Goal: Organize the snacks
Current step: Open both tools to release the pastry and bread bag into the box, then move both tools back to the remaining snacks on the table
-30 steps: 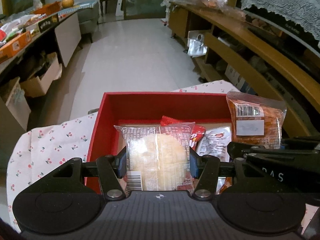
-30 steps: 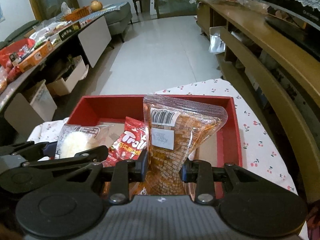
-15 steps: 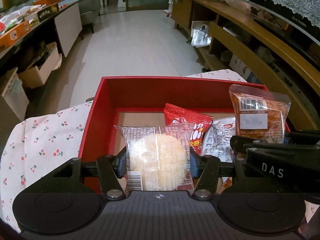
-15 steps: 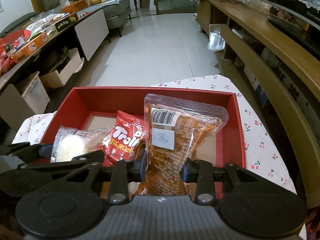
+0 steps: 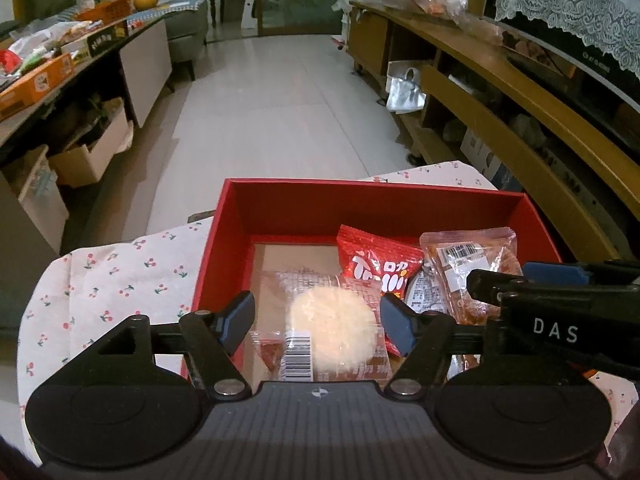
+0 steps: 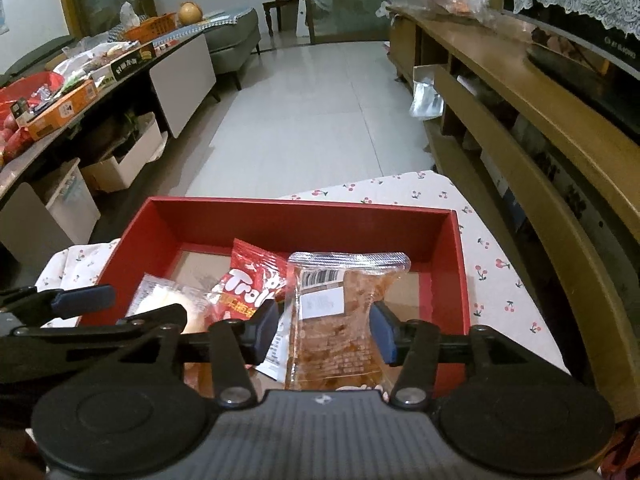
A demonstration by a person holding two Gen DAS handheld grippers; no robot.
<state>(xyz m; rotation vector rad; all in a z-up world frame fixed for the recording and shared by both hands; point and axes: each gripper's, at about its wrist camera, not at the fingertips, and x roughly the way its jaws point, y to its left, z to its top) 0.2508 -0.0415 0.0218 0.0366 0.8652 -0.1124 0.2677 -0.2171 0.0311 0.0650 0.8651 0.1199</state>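
A red box (image 5: 360,186) (image 6: 300,204) stands on a cherry-print cloth. My left gripper (image 5: 318,324) hovers over its near left part, jaws opening. A clear packet with a pale round cake (image 5: 332,332) lies blurred between the pads, with a gap on each side. My right gripper (image 6: 324,334) is over the near right part, jaws opening too. An orange snack packet (image 6: 336,320) leans between its pads, no longer squeezed. A red Trolli packet (image 5: 376,268) (image 6: 248,284) and a white packet (image 6: 276,344) lie in the box between the two.
The cherry-print cloth (image 5: 120,272) (image 6: 492,264) covers the small table under the box. A long wooden shelf unit (image 6: 540,184) runs close along the right. A cluttered counter (image 5: 60,68) and cardboard boxes (image 5: 92,156) stand at the left, with tiled floor (image 5: 280,100) beyond.
Both grippers' jaws have spread apart. The cake packet, held upright before, has dropped flat into the box. The orange packet has sunk lower and lost its pinched waist.
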